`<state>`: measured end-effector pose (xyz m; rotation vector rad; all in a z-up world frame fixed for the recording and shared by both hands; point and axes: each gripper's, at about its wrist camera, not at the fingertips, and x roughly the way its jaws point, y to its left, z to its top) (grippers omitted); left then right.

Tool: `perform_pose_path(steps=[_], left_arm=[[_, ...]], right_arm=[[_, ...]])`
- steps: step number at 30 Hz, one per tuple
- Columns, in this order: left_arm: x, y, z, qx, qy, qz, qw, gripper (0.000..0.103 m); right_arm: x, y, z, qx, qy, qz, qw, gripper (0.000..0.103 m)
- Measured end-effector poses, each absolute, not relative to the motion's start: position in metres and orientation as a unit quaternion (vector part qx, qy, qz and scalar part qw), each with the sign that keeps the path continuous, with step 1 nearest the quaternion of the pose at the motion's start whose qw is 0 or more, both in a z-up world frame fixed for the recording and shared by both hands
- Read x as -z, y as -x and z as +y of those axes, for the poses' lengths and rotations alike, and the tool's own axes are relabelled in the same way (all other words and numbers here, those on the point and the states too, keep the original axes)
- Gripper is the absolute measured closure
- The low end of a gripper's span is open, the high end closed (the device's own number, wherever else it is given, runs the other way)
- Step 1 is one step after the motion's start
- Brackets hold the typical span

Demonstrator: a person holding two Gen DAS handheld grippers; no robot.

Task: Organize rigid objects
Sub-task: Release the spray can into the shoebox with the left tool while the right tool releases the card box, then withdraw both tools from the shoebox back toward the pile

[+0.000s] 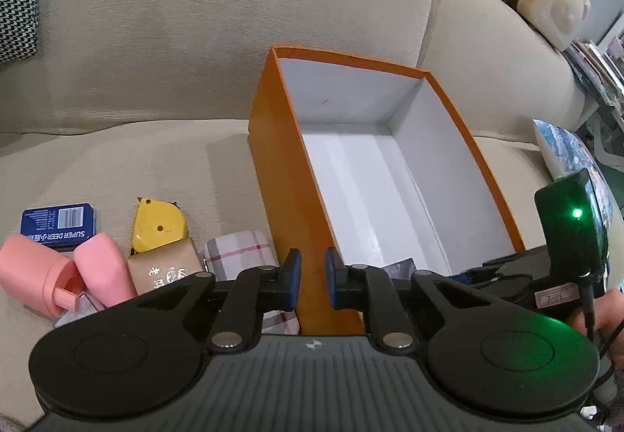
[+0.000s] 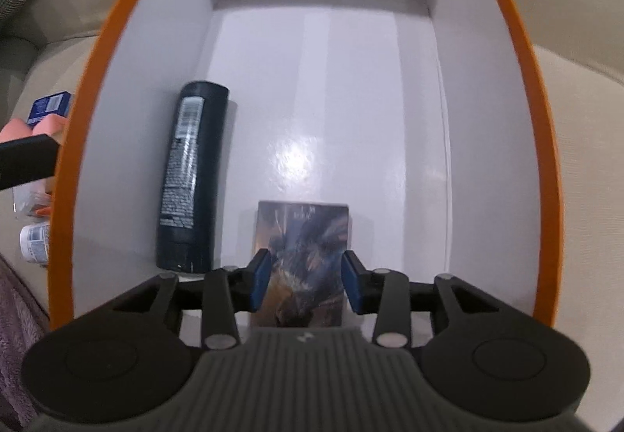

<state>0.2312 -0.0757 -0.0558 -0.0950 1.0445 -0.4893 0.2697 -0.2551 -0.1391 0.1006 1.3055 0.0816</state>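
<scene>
The left gripper point(image 1: 313, 278) is pinching the orange box point(image 1: 273, 174) wall between its nearly closed jaws. The right gripper point(image 2: 305, 280) is hanging open over a small card box point(image 2: 304, 233) lying inside, beside a dark bottle point(image 2: 191, 174)

Soft, even indoor light — glare on the box floor point(image 2: 296, 155), fisheye-bent edges, slight blur.
</scene>
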Motion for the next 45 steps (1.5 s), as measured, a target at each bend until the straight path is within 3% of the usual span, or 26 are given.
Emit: perform_pose_path(steps=[6,11,18,26,32,45], left_arm=[[0.056,-0.231,-0.074,0.224,0.046,0.492,0.840,0.085],[0.057,-0.231,-0.074,0.222,0.045,0.491,0.841,0.085],[0.057,-0.242,-0.073,0.206,0.062,0.498,0.840,0.086],[0.056,-0.252,-0.071,0.201,0.067,0.503,0.838,0.086],[0.061,-0.257,-0.075,0.202,0.064,0.506,0.836,0.086],[0.058,-0.250,-0.076,0.202,0.051,0.509,0.835,0.086]], right_arm=[[0.143,-0.274,-0.247,-0.043,-0.067,0.607,0.791,0.059],[0.140,-0.277,-0.238,-0.048,-0.092,0.608,0.787,0.066],[0.114,-0.305,-0.222,-0.067,-0.100,0.544,0.830,0.066],[0.120,-0.354,-0.212,-0.064,-0.148,0.517,0.841,0.076],[0.134,-0.367,-0.214,-0.063,-0.168,0.535,0.826,0.085],[0.140,-0.333,-0.222,-0.064,-0.183,0.548,0.813,0.089]])
